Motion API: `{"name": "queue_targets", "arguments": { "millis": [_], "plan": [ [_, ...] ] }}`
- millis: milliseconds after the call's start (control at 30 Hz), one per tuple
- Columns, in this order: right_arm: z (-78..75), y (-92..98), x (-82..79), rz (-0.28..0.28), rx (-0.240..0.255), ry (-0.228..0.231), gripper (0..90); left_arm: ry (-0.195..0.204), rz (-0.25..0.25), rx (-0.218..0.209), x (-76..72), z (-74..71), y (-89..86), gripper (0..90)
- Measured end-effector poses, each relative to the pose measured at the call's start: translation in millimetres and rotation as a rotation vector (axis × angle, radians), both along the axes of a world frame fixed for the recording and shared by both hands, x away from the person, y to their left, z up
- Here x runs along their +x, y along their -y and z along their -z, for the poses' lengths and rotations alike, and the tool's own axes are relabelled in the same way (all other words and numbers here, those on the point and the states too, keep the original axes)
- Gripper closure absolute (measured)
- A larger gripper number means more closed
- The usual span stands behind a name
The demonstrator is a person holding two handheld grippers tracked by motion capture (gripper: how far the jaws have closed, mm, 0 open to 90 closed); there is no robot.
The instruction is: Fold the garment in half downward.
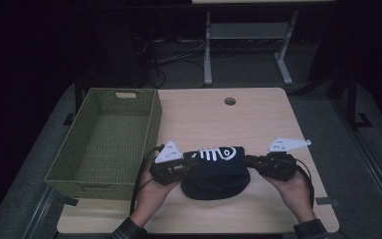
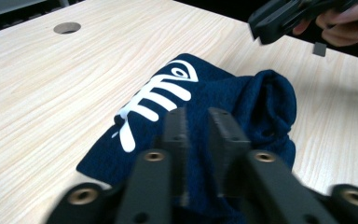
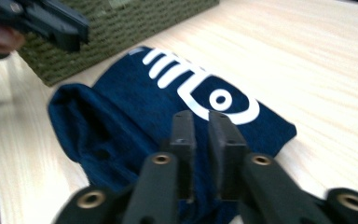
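Note:
A folded dark blue garment (image 1: 214, 172) with a white fish-bone print lies near the front of the wooden table (image 1: 214, 117). My left gripper (image 1: 191, 167) is at its left end and my right gripper (image 1: 248, 162) at its right end, each held in a hand. In the left gripper view the jaws of my left gripper (image 2: 197, 126) stand close together with blue cloth (image 2: 242, 102) pinched between them. The right gripper view shows the same: my right gripper (image 3: 200, 128) nips a fold of the garment (image 3: 135, 107). The cloth sags in a pouch between the two grips.
An empty green woven basket (image 1: 151, 124) stands on the table's left side, close to the left hand. A round cable hole (image 1: 230, 101) sits at the back middle of the table. Bare tabletop lies behind the garment. A desk frame (image 1: 208, 55) and cables are on the floor beyond.

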State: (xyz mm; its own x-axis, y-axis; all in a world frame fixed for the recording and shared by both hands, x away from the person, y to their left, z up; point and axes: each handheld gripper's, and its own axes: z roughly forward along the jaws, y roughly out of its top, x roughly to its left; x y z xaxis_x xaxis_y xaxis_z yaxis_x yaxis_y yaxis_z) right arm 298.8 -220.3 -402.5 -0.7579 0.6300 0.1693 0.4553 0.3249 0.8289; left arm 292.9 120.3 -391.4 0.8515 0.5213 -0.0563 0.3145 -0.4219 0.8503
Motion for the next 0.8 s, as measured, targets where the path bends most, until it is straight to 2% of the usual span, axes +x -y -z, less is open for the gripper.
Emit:
{"name": "queue_targets", "arguments": {
  "millis": [100,200,367,567,700,800],
  "plan": [
    [9.7,-0.4,2.2,-0.003,-0.018,-0.028,85.0,-0.023,0.022,0.009,1.2,4.7,5.8,89.4],
    [18.2,-2.3,0.6,-0.011,-0.032,-0.045,85.8,-0.047,0.04,0.014,-1.4,12.3,13.0,89.5],
    [26.5,-6.5,-9.8,-0.031,-0.035,-0.067,85.8,-0.064,0.076,0.039,-9.3,23.4,22.0,89.4],
    [44.3,-12.0,-18.5,-0.055,-0.082,-0.106,86.9,-0.069,0.065,0.139,-9.1,40.3,26.5,89.5],
    [49.9,-15.0,-17.6,-0.059,-0.104,-0.096,89.1,-0.077,0.058,0.175,-7.1,48.0,27.6,89.6],
    [53.6,-16.9,-18.0,-0.059,-0.109,-0.104,89.8,-0.077,0.05,0.225,-5.3,55.3,29.6,89.7]
  ]
}}
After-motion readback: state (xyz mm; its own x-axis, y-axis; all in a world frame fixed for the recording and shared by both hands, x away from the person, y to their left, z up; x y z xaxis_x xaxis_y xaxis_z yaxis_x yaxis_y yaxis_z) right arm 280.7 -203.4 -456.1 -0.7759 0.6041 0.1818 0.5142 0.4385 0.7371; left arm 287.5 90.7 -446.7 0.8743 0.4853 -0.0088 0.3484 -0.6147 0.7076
